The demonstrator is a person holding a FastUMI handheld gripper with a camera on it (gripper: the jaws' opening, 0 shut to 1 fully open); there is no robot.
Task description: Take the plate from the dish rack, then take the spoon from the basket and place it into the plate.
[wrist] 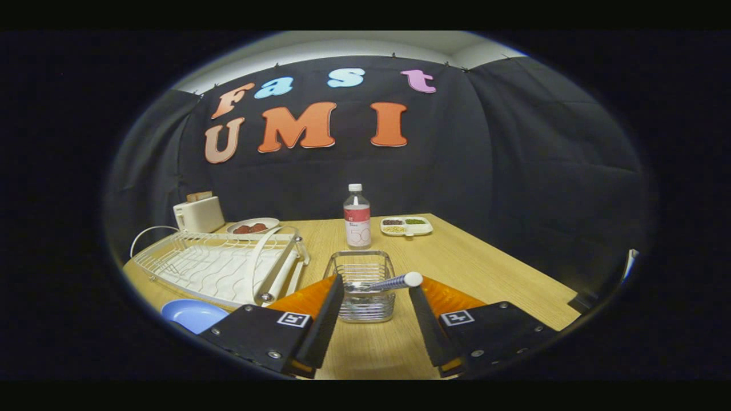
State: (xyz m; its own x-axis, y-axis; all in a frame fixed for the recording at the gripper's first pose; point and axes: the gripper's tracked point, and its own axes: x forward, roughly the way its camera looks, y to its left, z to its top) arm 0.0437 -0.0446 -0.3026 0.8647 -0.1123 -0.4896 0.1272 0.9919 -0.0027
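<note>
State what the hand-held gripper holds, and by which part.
Nothing. The hand-held gripper is open, its fingers either side of the basket with the spoon.

The plate is partly cut off at the view's rim, beside the dish rack. The spoon shows a handle sticking out of the basket, while its bowl end is lost among the basket's wires. The gripper has its fingers spread wide, and each one covers a lower corner of the basket. The contents of the small divided tray and the red pieces on the far dish are too small to identify.
</note>
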